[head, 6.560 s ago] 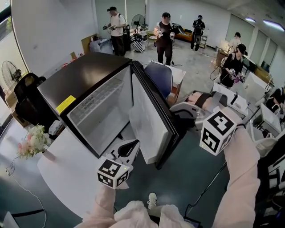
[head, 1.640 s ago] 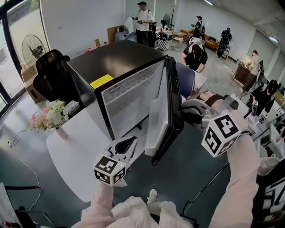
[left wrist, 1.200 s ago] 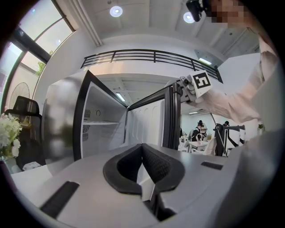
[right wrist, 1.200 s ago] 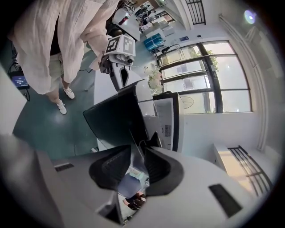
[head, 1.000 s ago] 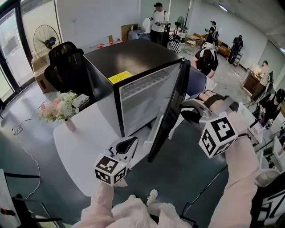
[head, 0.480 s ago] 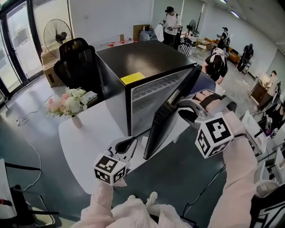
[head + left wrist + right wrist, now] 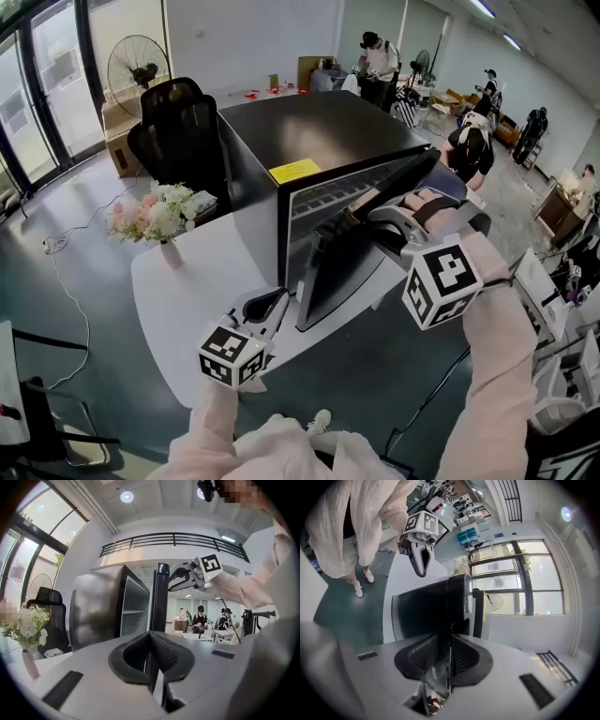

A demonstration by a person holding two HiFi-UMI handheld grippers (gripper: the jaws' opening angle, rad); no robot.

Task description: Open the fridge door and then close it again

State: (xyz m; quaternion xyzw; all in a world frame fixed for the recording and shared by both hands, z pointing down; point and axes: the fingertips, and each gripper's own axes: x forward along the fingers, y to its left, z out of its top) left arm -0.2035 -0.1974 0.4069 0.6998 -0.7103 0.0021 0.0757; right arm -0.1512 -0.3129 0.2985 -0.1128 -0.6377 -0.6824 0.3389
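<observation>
Item: black compact fridge [image 7: 319, 141] with a yellow label [image 7: 294, 172] on its top. It stands on a white worktop [image 7: 187, 300], ahead of both tongs.
Door: the fridge door [image 7: 342, 272] is black outside with a pale liner inside. It stands ajar at a narrow wedge, its free edge toward the right tongs and its hinge side beyond them.
Interior: pale walls and a ribbed shelf near the top show through the gap. No contents can be seen.
Right tongs [image 7: 361, 220]: clamped on the door's upper free edge. In the right gripper view the thin edge runs between the 2 pads.
Left tongs [image 7: 267, 305]: together, with nothing between them. They are low over the worktop's near edge, just beside the door's lower corner and apart from it.
Progress: step 1 (opening) judged done; step 2 (closing) looks well advanced.
Remaining: swing the door through the last wedge until it seats, then release.
Nearby: a vase of flowers [image 7: 155, 214] on the worktop, left of the left tongs.
</observation>
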